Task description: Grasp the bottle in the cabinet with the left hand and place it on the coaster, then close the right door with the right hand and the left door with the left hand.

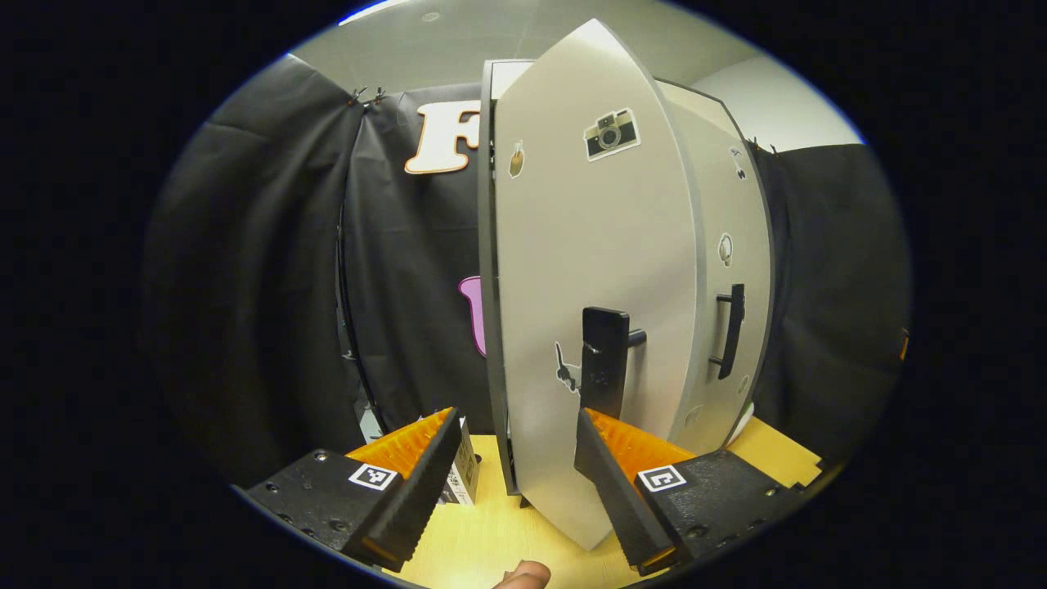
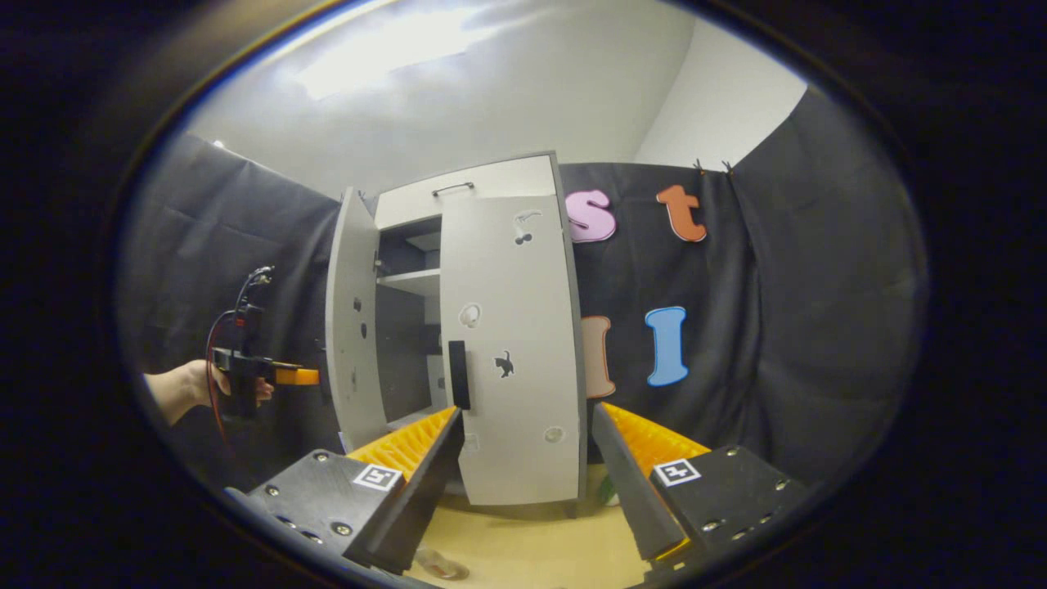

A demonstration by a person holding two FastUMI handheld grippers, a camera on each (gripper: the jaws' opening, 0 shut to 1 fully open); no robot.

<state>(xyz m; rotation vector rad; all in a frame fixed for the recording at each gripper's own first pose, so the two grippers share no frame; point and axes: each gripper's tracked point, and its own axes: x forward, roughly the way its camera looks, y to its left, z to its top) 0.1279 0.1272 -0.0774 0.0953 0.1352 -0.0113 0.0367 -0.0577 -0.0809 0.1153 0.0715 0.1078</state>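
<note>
ridged gripper [image 1: 515,446], flat matte door [image 1: 597,270]

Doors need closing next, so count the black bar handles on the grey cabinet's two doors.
2. One black bar handle is on the near, open left door, ahead of the left gripper; the other is on the right door behind it.

The cabinet doors [image 1: 605,270] are seen as smooth, matt grey board, with flat paper-like stickers [image 1: 611,133] laid on them. The handles [image 1: 604,360] look like matt black plastic. The table [image 1: 491,536] shows pale, smooth wood. The booth wall [image 2: 785,327] is creased matt cloth.
</note>
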